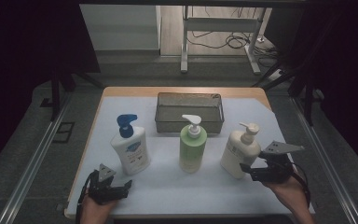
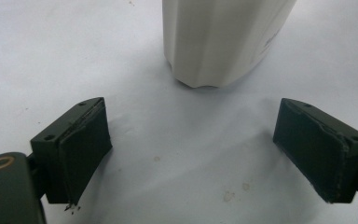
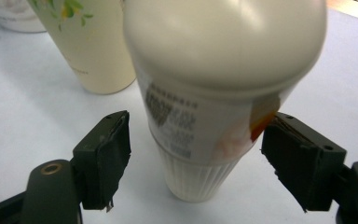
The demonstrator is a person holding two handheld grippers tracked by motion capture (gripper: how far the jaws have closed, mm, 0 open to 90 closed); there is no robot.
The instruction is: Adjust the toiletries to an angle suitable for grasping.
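Three pump bottles stand in a row on the white mat. At the left is a white bottle with a blue pump (image 1: 130, 150), in the middle a green bottle (image 1: 192, 147), at the right a cream bottle (image 1: 239, 150). My right gripper (image 1: 248, 170) is open around the lower body of the cream bottle (image 3: 214, 107); its left pad (image 3: 114, 154) stands clear of the bottle, while its right pad (image 3: 293, 158) lies close beside it. My left gripper (image 1: 120, 186) rests low near the front edge, open and empty (image 2: 191, 154), with the white bottle's base (image 2: 223, 42) just ahead of it.
A grey mesh basket (image 1: 189, 122) sits at the back of the mat, behind the green bottle (image 3: 93, 46). The wooden table edge (image 1: 98, 112) borders the mat. Beyond the table are a dark floor, metal rails and a frame with cables.
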